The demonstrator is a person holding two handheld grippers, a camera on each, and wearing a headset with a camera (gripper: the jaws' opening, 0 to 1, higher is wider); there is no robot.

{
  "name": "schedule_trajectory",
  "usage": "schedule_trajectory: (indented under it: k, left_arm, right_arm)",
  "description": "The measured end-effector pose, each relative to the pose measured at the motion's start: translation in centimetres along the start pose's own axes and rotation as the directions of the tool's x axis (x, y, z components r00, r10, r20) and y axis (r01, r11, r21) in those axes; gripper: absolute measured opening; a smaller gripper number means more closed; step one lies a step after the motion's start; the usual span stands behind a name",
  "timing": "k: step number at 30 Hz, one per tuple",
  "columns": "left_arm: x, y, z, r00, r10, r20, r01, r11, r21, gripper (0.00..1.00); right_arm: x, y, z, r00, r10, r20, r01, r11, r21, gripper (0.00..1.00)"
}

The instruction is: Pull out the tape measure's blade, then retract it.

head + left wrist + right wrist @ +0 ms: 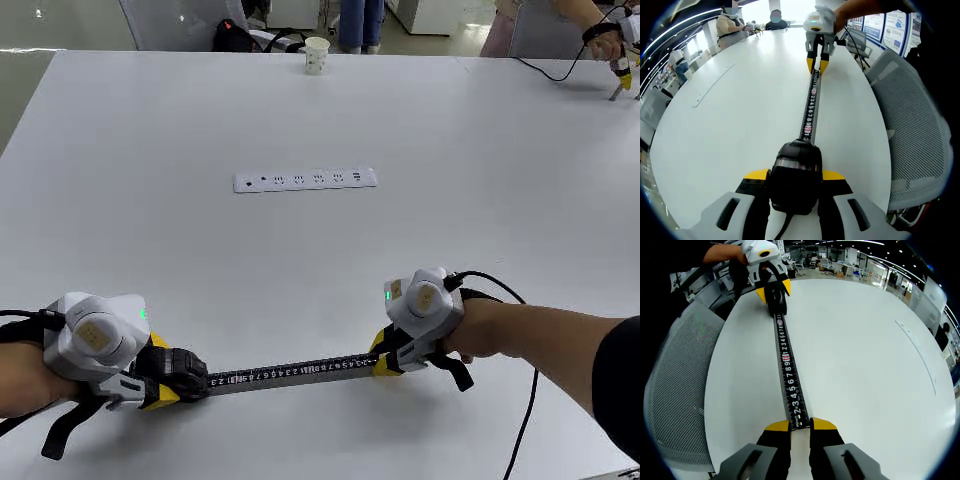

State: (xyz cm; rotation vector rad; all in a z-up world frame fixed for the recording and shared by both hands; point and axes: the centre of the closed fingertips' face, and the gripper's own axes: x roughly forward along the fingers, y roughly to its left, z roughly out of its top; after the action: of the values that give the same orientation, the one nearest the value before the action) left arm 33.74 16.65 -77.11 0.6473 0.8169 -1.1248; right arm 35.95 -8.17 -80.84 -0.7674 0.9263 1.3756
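Bright, even light falls from ceiling lights (860,242) onto the white bench (300,110), which shines pale without harsh glare. Shadows on it are faint and soft-edged. Both gripper views bend strongly toward their edges. The numerals on the blade (790,375) read sharp, and the far background is softer.

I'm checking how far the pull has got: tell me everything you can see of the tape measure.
The tape measure has a black, plastic-looking case, clamped between the yellow-tipped jaws of the left gripper. Its blade is pulled out: dark, with pale numerals and a few red marks, running straight and low along the white table. The right gripper pinches the blade's free end. Whether the blade touches the table cannot be told.
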Motion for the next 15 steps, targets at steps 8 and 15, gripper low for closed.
schedule_trajectory:
  k: [8,15]
  left_arm:
    - [0.02,0.08,0.07,1.0000,0.002,0.003,-0.002,1.000,-0.004,0.31]
    - [-0.01,0.06,0.19,0.9999,0.009,0.008,-0.009,1.000,-0.008,0.32]
  right_arm:
    - [-0.05,0.05,-0.07,1.0000,-0.003,0.000,0.003,1.000,0.006,0.10]
    - [-0.02,0.13,-0.01,0.9999,-0.014,-0.010,0.014,1.000,-0.004,0.10]
